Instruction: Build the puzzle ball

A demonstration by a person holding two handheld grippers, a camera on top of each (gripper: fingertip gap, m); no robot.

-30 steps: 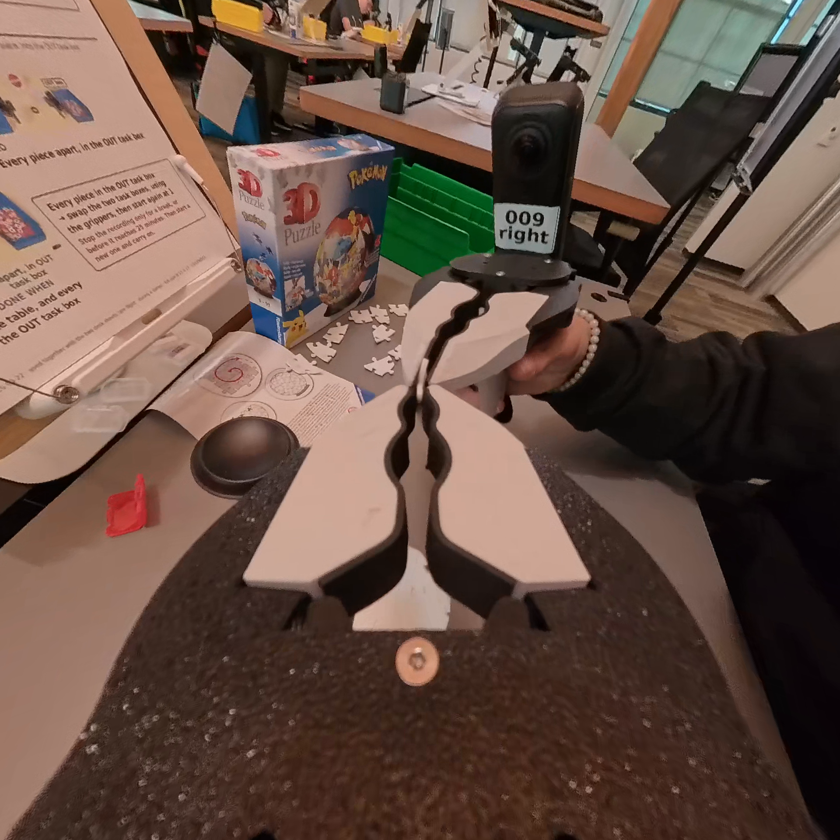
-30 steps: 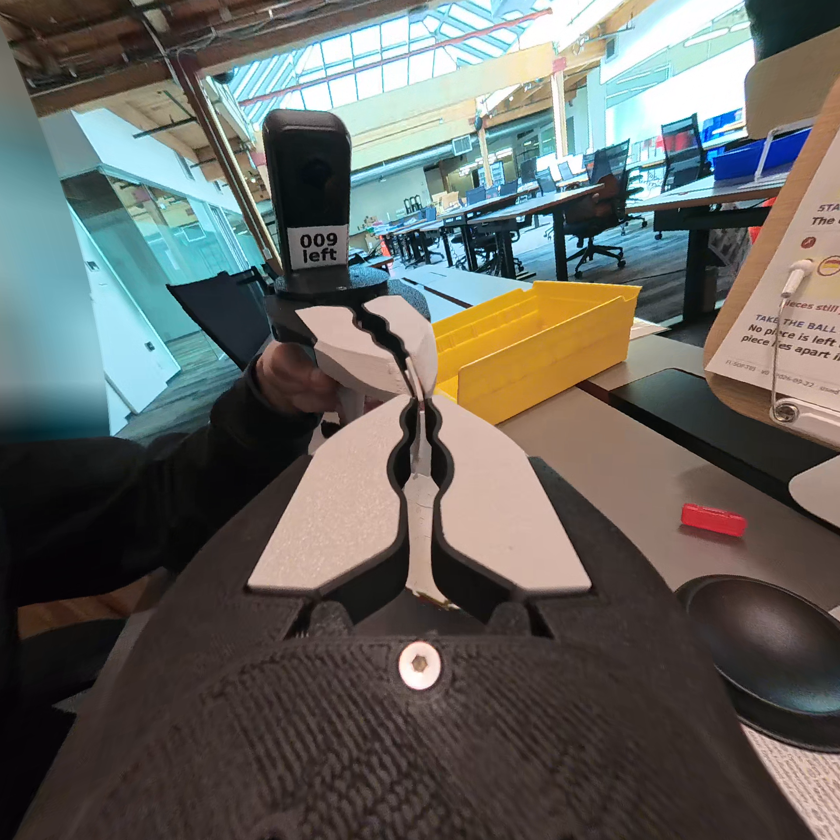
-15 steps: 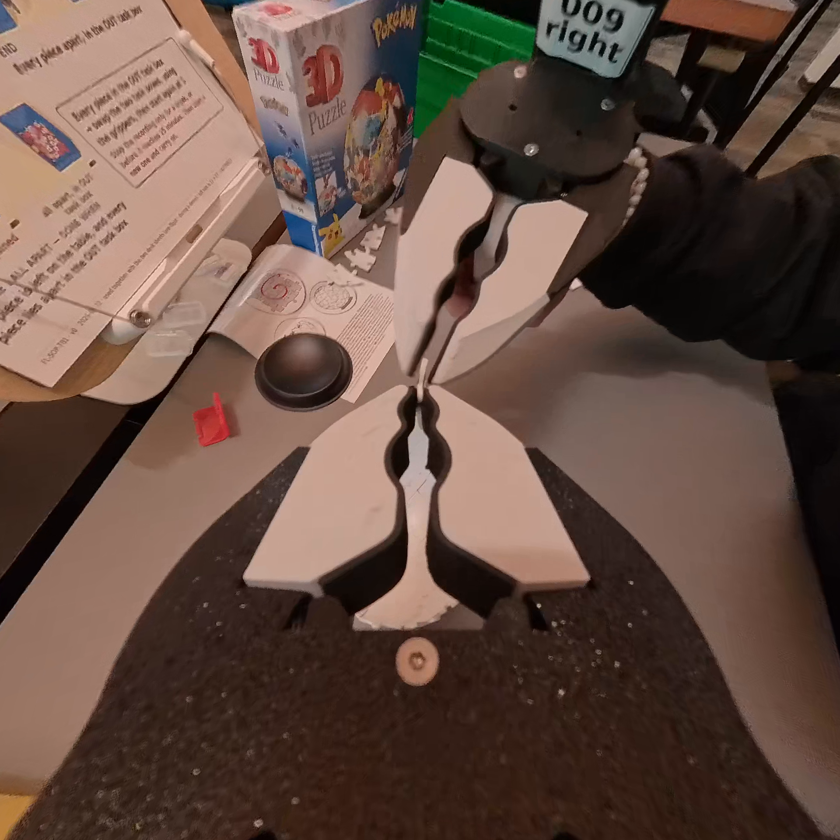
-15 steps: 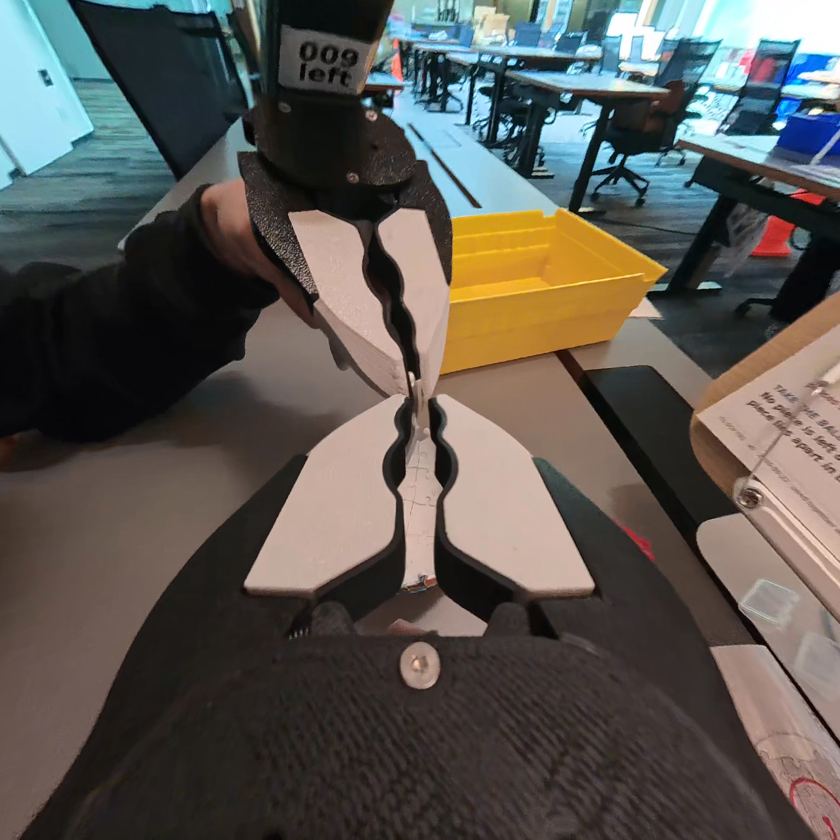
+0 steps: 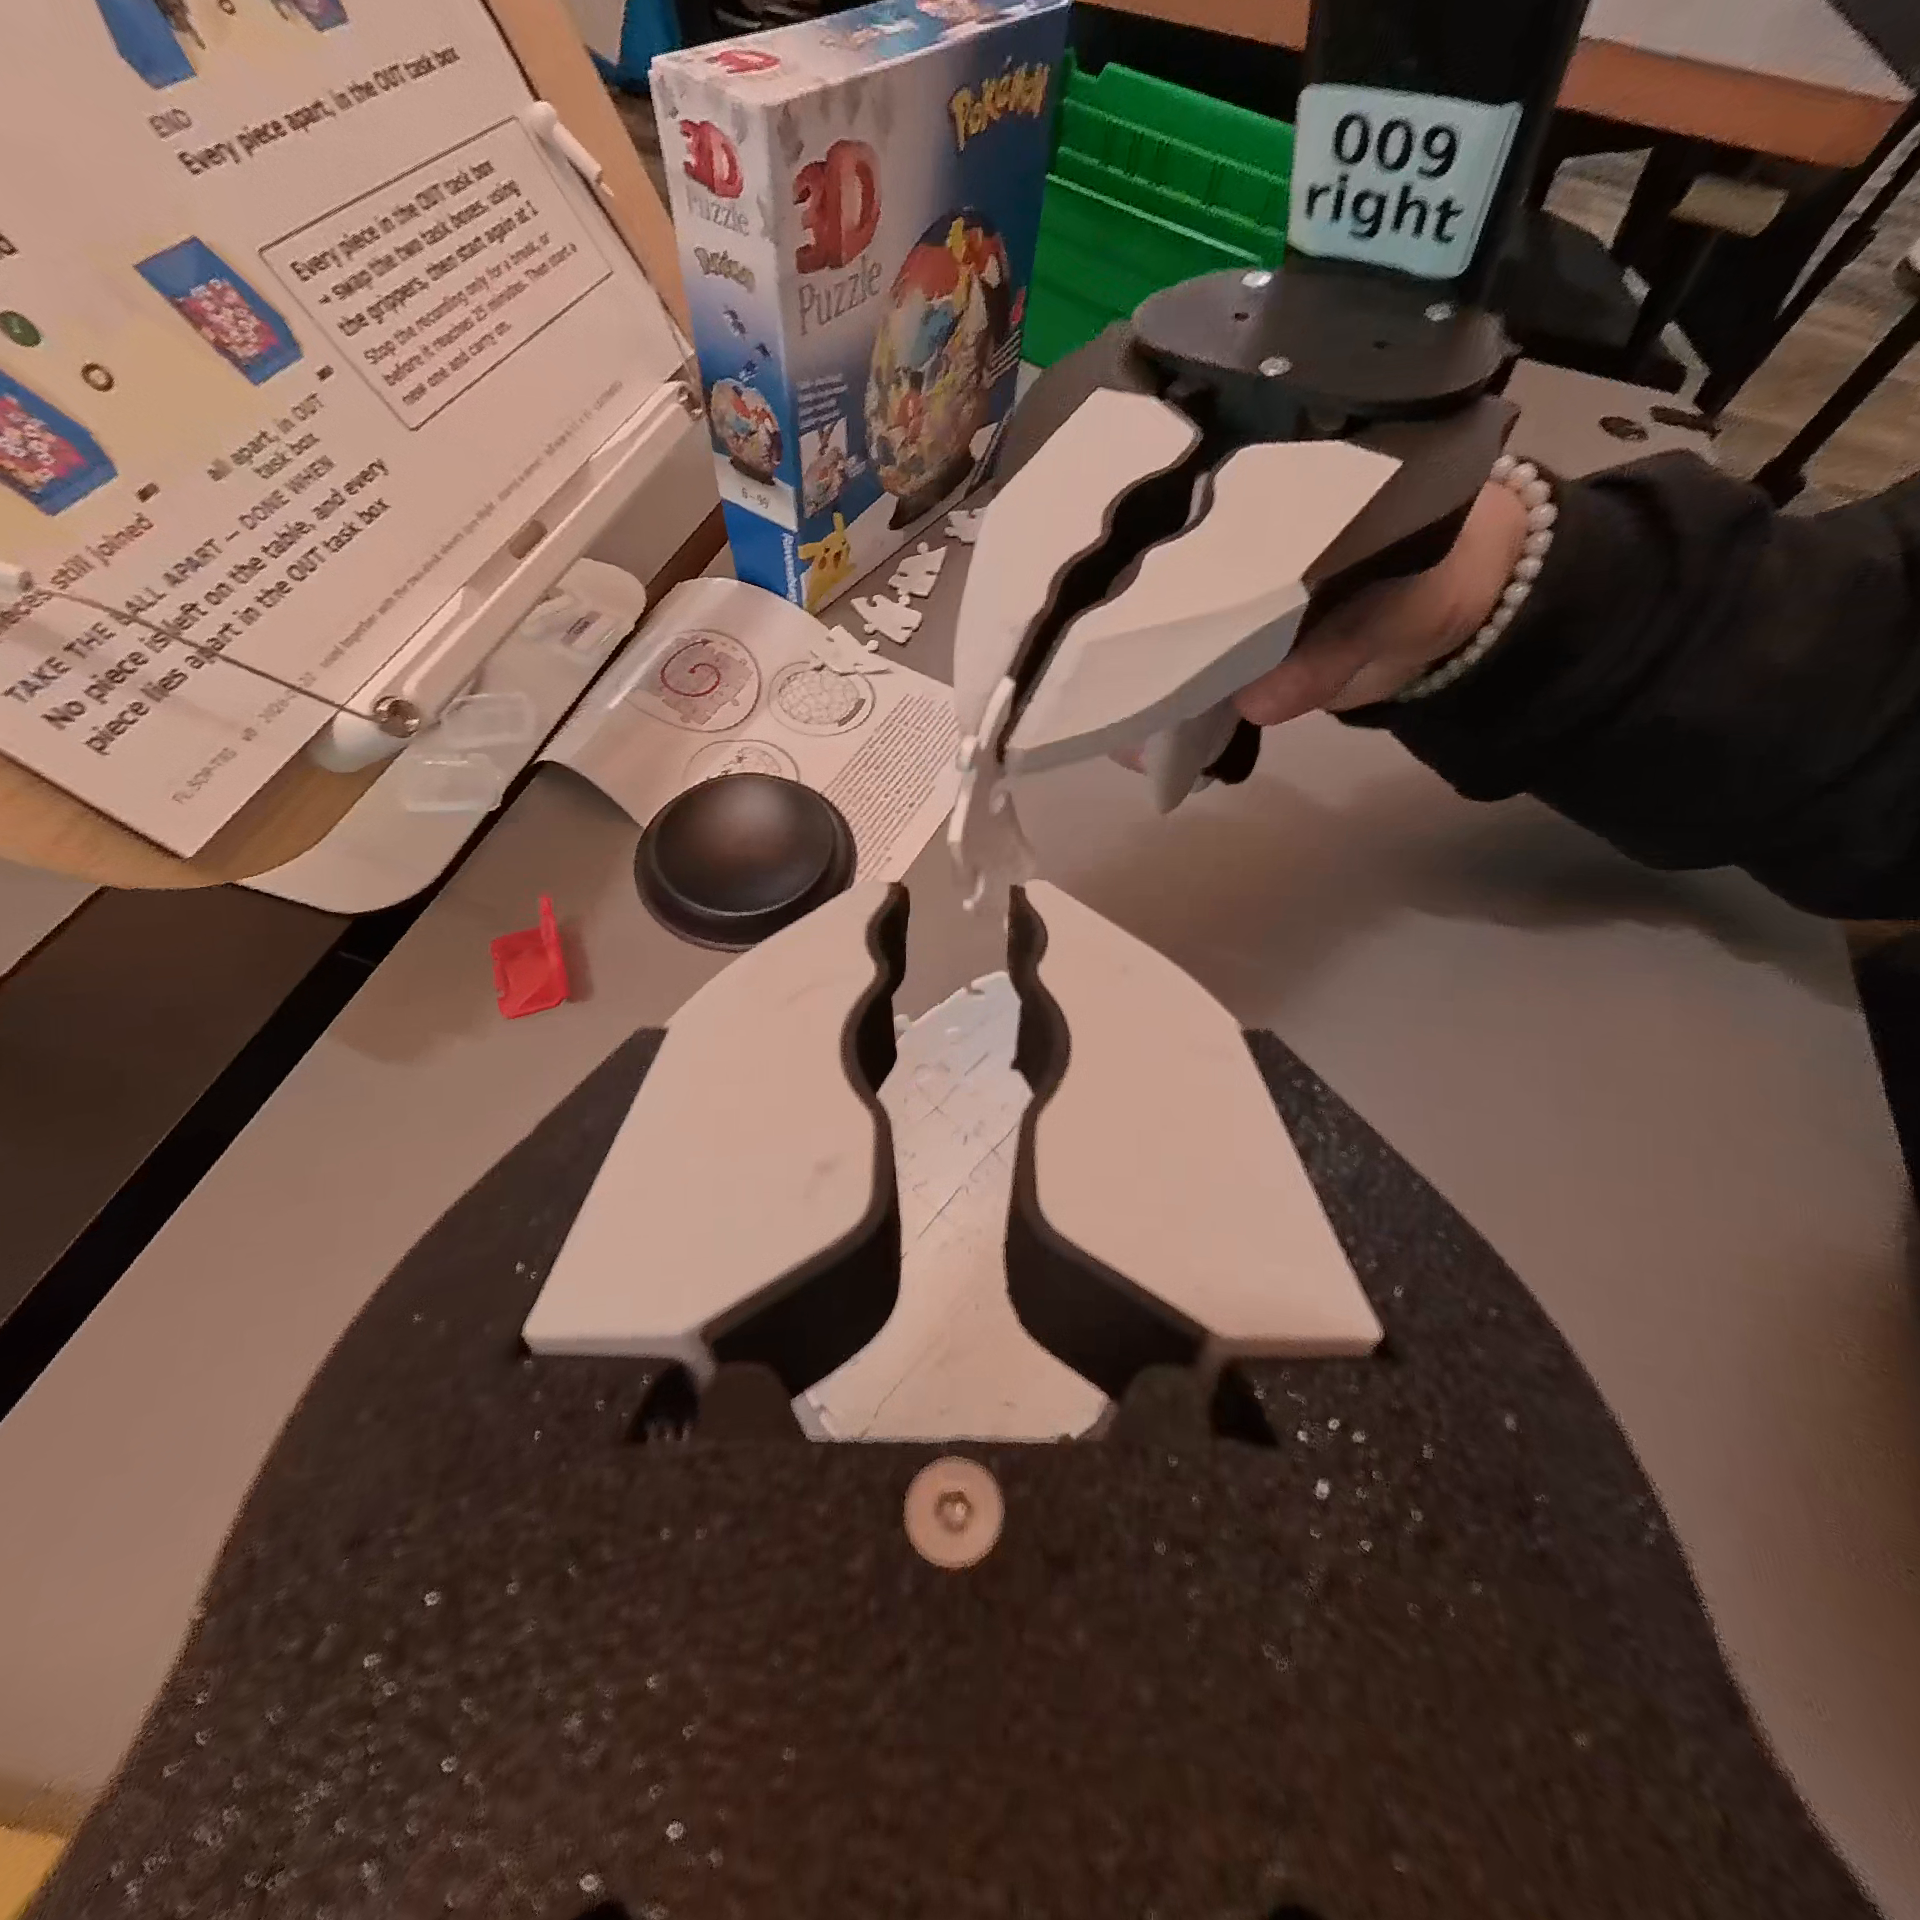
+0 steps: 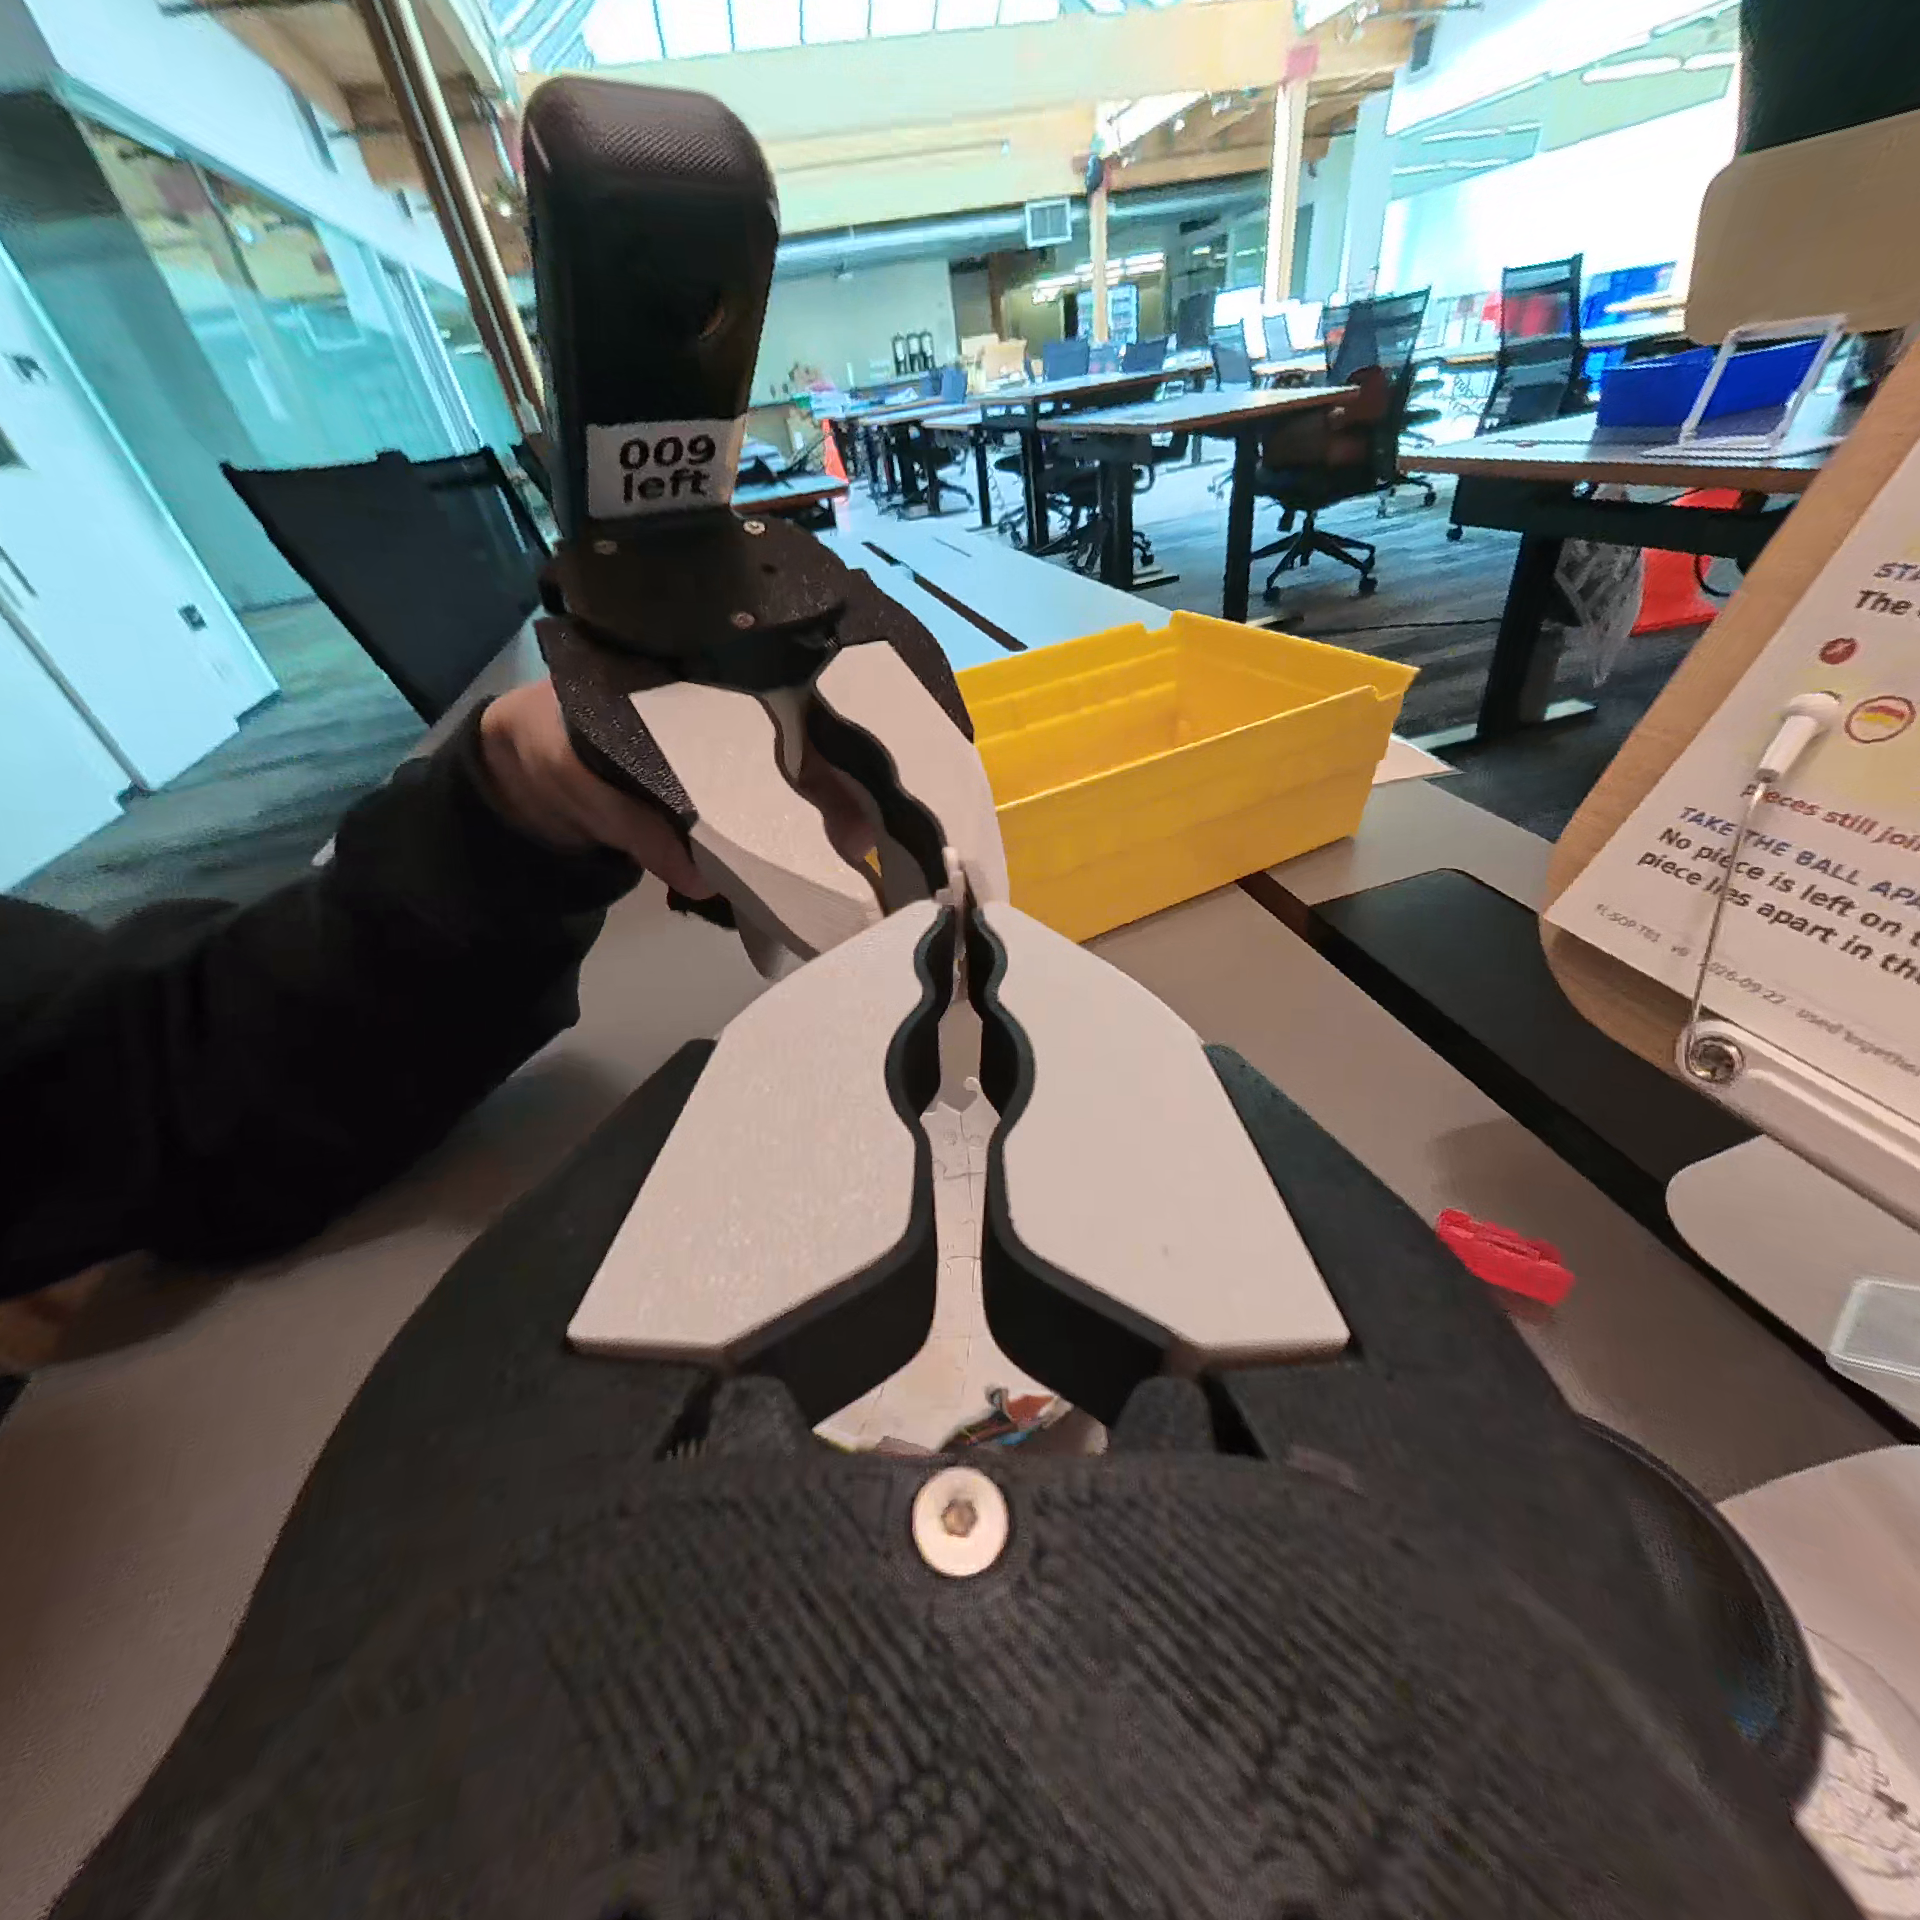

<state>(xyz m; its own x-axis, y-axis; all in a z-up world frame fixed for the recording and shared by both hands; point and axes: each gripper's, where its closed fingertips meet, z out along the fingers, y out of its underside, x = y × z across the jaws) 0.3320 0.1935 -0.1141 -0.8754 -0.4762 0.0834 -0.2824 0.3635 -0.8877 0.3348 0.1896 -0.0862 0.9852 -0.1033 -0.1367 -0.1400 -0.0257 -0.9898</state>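
- The right claw [image 6: 961,920] is clenched on a thin white puzzle strip [image 6: 956,1226]. The strip runs down the gap between its two fingers.
- In the left wrist view, the end of that strip pokes out of the right claw's tip and hangs down.
- The left claw [image 5: 951,914] has its fingers a little apart. A white puzzle bit [image 5: 956,1143] sits in the gap. I cannot tell if the fingers squeeze it.
- The two claws point at each other, tip near tip, above the grey table [image 5: 1455,1039]. I cannot tell if the strip and the bit touch.
- Far and to the left, the puzzle box [image 5: 862,312] stands up. Loose white pieces [image 5: 914,603] lie just beside it.
- Nearer, a paper sheet with drawings [image 5: 790,696] lies flat. A black round stand [image 5: 743,842] sits at its edge.
- A small red clip [image 5: 535,971] lies left of the stand.
- In the right wrist view, a yellow bin [image 6: 1174,769] sits far behind the left claw.
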